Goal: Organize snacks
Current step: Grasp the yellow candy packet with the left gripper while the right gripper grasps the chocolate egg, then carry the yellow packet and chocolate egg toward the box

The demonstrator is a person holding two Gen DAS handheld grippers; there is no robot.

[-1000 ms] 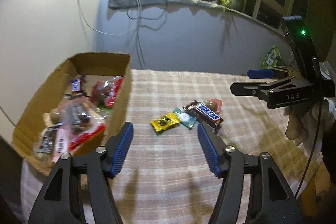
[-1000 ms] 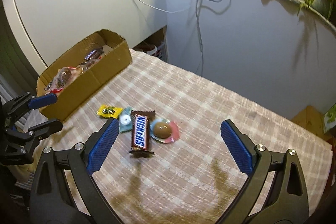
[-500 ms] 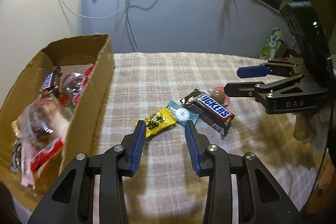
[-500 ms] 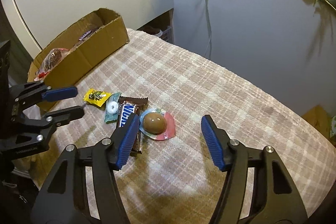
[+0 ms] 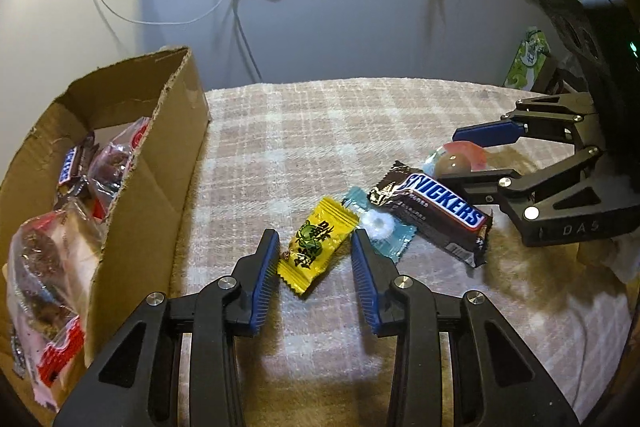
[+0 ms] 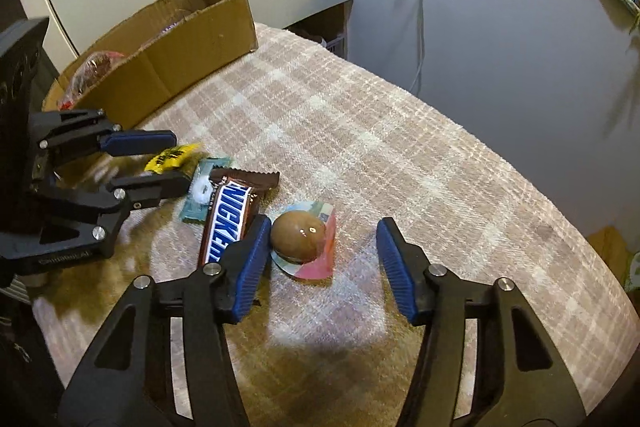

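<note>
A yellow candy packet [image 5: 316,245] lies on the plaid cloth between the open fingers of my left gripper [image 5: 315,241], which straddles its near end without touching it. Beside it lie a teal mint wrapper [image 5: 380,229] and a Snickers bar [image 5: 436,205]. My right gripper [image 6: 322,227] is open around a brown chocolate egg on a pink wrapper [image 6: 298,237], the left finger close to the egg. The Snickers bar [image 6: 230,219] lies just left of that finger. A cardboard box [image 5: 132,195] at the left holds several wrapped snacks.
The cloth-covered table [image 6: 400,155] stands against a grey wall with hanging cables [image 6: 420,7]. The box [image 6: 168,67] sits at the table's far left edge in the right wrist view. A green packet [image 5: 528,59] stands beyond the table's right side.
Both grippers have moved down and forward to the snacks. The left now straddles the yellow packet and the right straddles the chocolate egg. Both sets of fingers have narrowed since a second ago.
</note>
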